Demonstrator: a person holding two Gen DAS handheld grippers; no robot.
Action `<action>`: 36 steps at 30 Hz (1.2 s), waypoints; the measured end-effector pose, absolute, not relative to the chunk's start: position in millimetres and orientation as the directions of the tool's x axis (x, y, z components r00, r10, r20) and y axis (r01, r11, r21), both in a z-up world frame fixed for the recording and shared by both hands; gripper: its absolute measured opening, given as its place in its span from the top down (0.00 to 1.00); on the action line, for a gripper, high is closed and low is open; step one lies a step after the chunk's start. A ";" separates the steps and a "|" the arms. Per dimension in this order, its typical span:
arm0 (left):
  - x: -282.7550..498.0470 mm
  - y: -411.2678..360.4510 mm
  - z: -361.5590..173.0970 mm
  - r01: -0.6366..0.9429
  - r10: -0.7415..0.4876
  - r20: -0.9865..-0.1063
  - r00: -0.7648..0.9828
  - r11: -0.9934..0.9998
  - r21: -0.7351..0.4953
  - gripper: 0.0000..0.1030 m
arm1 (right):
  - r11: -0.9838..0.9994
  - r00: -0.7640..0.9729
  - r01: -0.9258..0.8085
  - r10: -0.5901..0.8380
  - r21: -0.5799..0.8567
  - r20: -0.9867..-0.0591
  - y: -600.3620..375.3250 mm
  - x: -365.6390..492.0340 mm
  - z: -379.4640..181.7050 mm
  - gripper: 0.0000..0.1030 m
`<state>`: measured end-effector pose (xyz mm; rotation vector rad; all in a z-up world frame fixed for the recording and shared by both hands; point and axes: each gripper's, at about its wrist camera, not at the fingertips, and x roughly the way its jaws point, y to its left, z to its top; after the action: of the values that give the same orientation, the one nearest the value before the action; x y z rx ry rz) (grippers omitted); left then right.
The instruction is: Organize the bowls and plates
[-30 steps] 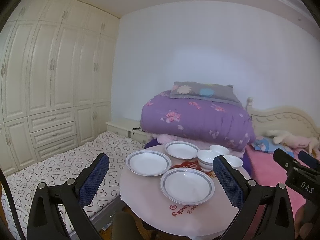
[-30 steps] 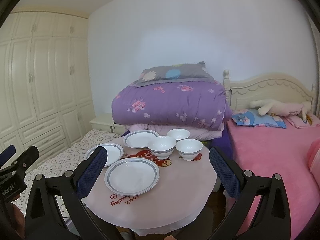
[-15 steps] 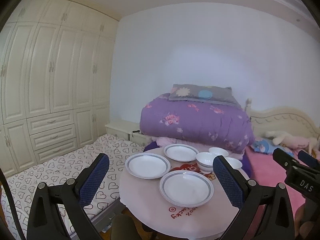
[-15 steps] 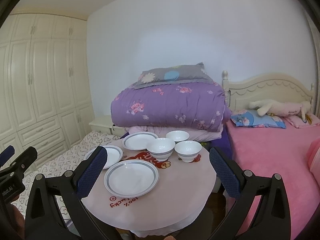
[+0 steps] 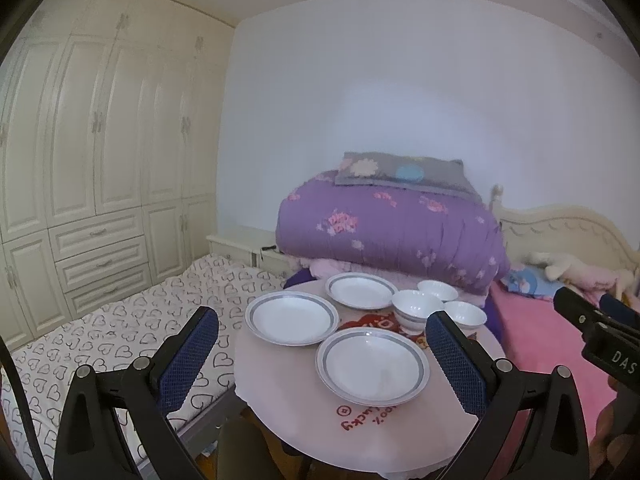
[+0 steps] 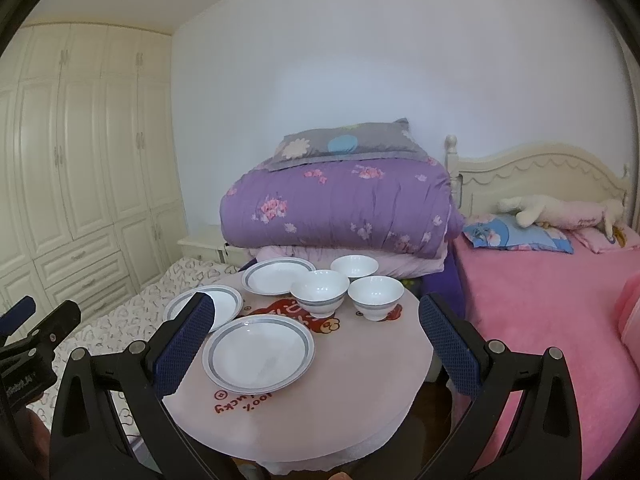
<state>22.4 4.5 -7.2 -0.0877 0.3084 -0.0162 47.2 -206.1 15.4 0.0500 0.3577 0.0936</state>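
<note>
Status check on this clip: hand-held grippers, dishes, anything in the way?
Left hand-held gripper and right hand-held gripper open, empty, short of the table. Three plates, three bowls unstacked. Path clear.

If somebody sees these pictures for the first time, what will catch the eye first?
Likely the round table in the middle, with three grey-rimmed plates on its left part and three white bowls behind them. Just behind it rises a folded purple quilt with a grey pillow on top.
</note>
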 end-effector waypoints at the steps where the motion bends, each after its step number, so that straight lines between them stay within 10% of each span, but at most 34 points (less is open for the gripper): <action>1: 27.7 5.6 -8.5 0.003 -0.030 -0.310 0.950 0.996 -0.089 0.01 | 0.994 0.932 -0.086 0.102 0.061 -0.349 -205.5 49.9 13.9 0.00; 36: 397.0 23.3 -112.0 -0.037 -0.109 -0.767 0.632 0.985 -0.171 0.11 | 0.944 0.530 -0.260 0.317 0.205 -0.787 -189.3 299.3 -171.1 0.05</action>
<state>397.0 23.3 -112.0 -0.1767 0.8873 -0.0416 299.3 -189.3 -171.1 0.0648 0.9519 0.3444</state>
